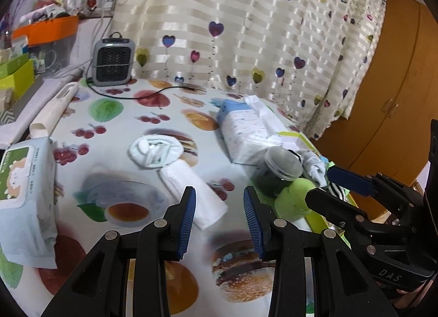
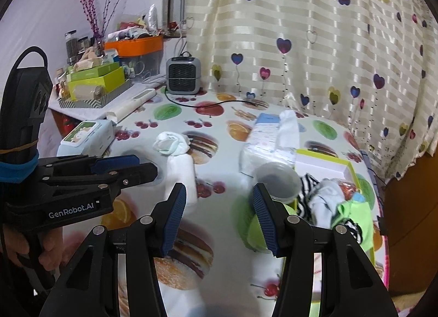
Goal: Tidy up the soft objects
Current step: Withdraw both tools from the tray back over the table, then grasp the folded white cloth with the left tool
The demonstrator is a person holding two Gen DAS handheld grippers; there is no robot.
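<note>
Far left on fruit-and-burger print tablecloth (image 1: 115, 131): pale blue wet-wipe pack w/ green label + cartoon animal (image 1: 23, 188); label text too small to read. Cream plastic roller-shaped handle (image 1: 54, 106) lies behind it. Grey mini fan heater (image 1: 113, 62) at far edge, black cord (image 1: 131, 96) trailing right. Orange plastic bin (image 2: 135, 44) & lime green boxes (image 2: 95, 81) on side shelf, far left.

Mid table: white balled-up sock bundle (image 1: 155, 151), crumpled, touching far end of white folded towel (image 1: 193, 192), a long flat strip running near-right. Left gripper (image 1: 219, 221), jaws apart, holding nothing, hovers just near of towel's near end. Its body reads "GenRobot.AI" in right wrist view.

Right: pale blue tissue pack w/ white sheet sticking out (image 1: 245, 128), clear plastic jar w/ dark contents (image 1: 279, 170) just beside it, green round soft item (image 1: 294, 199) near of jar. Right gripper (image 2: 219, 218), jaws apart, empty, right finger in front of green item. "DAS" visible on its side in left wrist view.

Far right: lime-rimmed open box (image 2: 323, 159) holding black-white striped cloth (image 2: 308, 192), grey-white cloth (image 2: 327, 199), light green cloth (image 2: 356, 215), piled loosely. Heart-print striped curtain (image 1: 246, 29) behind.
</note>
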